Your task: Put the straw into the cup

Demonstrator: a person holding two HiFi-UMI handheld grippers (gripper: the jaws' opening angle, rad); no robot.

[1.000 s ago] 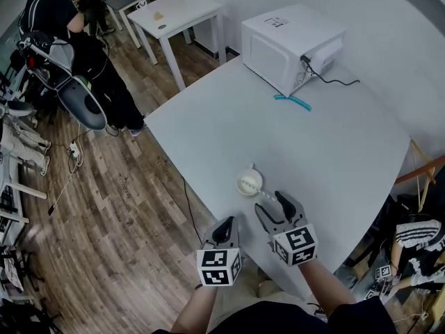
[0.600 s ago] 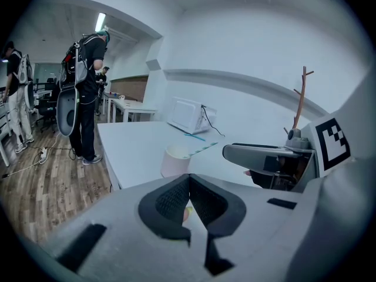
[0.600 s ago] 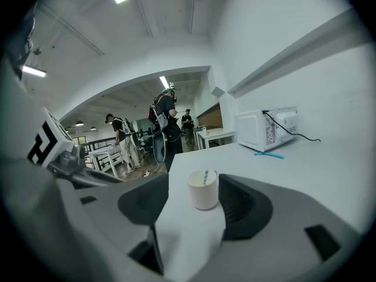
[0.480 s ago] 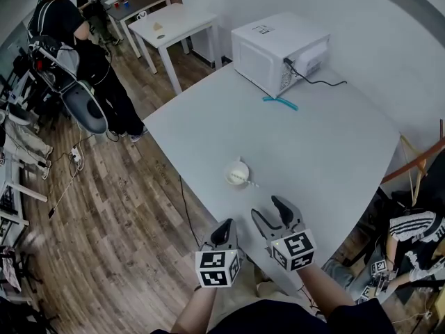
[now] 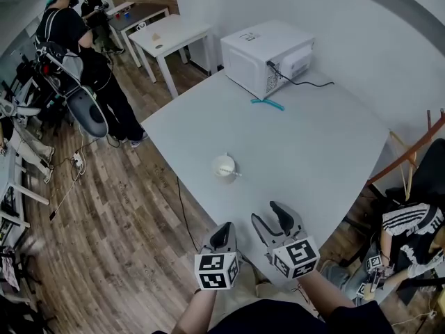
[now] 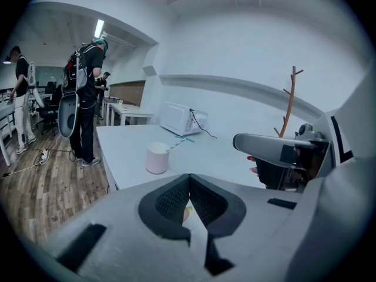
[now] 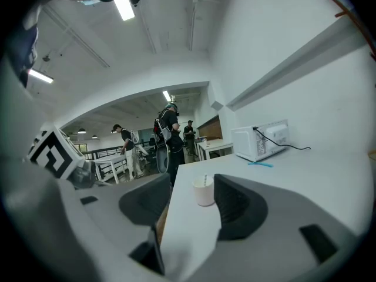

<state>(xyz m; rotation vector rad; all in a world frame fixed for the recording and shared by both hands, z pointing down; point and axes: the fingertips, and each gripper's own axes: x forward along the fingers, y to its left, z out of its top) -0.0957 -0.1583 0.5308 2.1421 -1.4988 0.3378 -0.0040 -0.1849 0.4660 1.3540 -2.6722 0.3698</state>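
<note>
A white cup (image 5: 224, 165) stands on the white table (image 5: 327, 152) near its left edge, and a pale straw (image 5: 235, 173) leans out of it. Both grippers sit back at the table's near corner, apart from the cup. My left gripper (image 5: 222, 232) is shut with nothing in it. My right gripper (image 5: 271, 218) is open and empty. In the left gripper view the cup (image 6: 157, 158) lies ahead of the left gripper (image 6: 189, 182), whose jaws meet. In the right gripper view the cup (image 7: 204, 191) and its straw (image 7: 205, 180) show between the parted jaws of the right gripper (image 7: 194, 201).
A white microwave (image 5: 264, 47) stands at the table's far corner, its black cable trailing right. Two teal straws (image 5: 267, 104) lie in front of it. People (image 5: 66, 30) stand on the wood floor at the upper left beside a small white table (image 5: 170, 28).
My right gripper has drawn back from the cup toward the table's near corner, and the straw stays in the cup. The head view has shifted, so the cup looks farther off.
</note>
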